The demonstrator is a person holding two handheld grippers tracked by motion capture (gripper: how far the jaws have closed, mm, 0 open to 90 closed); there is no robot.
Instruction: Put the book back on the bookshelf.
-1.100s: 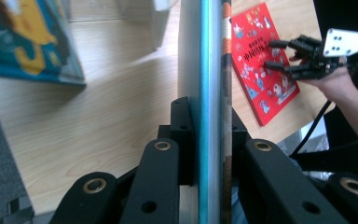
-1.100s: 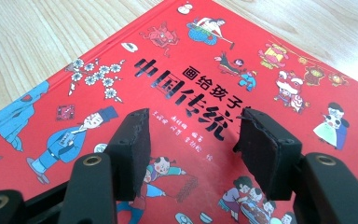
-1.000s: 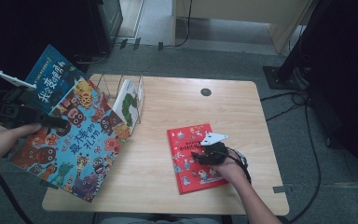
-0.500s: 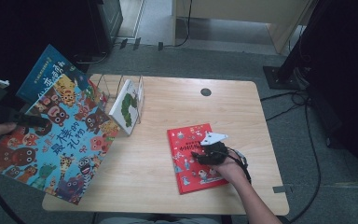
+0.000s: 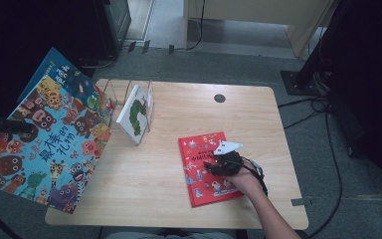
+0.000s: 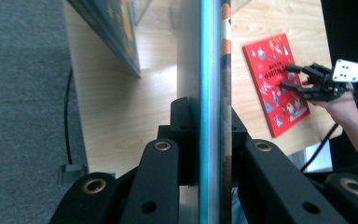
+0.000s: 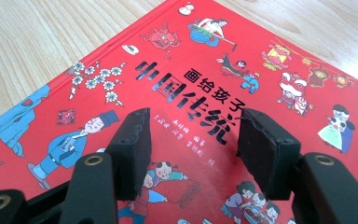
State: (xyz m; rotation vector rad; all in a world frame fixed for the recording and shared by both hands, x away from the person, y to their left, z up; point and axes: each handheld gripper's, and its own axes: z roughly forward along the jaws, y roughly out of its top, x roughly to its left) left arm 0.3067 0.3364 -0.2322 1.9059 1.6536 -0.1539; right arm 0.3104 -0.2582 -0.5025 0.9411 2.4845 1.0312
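Wooden table (image 5: 179, 199): clear rack (image 5: 129, 99) holds white book (image 5: 135, 113) upright

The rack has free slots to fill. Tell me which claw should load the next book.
Left, probably. The left claw already grips the big animal book near the rack, while the right claw stands open on the flat red book.

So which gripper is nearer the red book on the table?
Right. The right gripper rests open on the red book; the left gripper is beyond the table's left edge, clamped on a large animal picture book.
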